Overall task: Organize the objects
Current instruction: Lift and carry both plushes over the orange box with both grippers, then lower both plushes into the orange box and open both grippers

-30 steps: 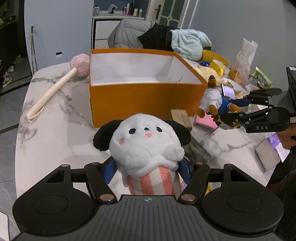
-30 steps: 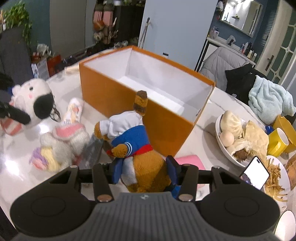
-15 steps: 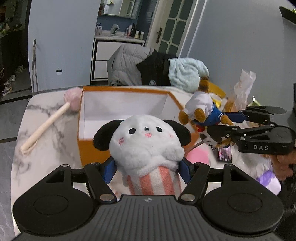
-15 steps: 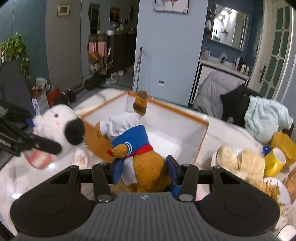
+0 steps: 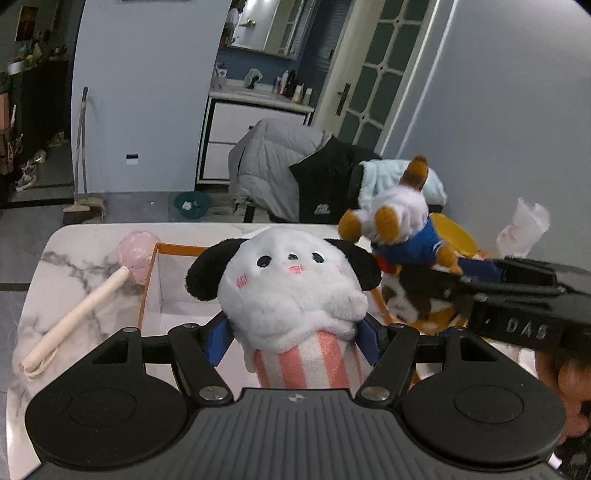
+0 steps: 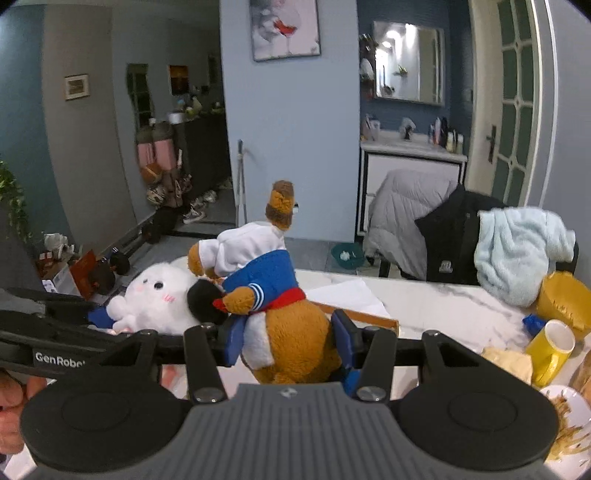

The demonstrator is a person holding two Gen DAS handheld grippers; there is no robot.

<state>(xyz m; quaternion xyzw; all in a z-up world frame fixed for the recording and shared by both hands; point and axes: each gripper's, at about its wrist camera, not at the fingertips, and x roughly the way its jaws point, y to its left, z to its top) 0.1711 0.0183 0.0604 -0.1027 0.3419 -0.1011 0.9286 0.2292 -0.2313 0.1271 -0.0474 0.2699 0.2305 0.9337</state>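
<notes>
Both toys are up over the orange box (image 5: 147,291) on the counter (image 5: 66,266)! Left gripper (image 5: 295,341) clamped on the white plush dog (image 5: 291,288), right gripper (image 6: 290,341) clamped on the brown plush in blue (image 6: 280,314). Best bet: stagger the drops, they're nearly touching. Readable: "DAS", "GenRobo".

Pale blue walls (image 6: 295,122), grey tiled floor (image 5: 140,210). White marble surface (image 5: 70,266) in front. White vanity (image 6: 410,166) under lit mirror (image 6: 406,62). Glazed door (image 5: 380,74) on right. Chair (image 6: 410,221) draped with grey quilted coat. Framed painting (image 6: 284,27) overhead.
</notes>
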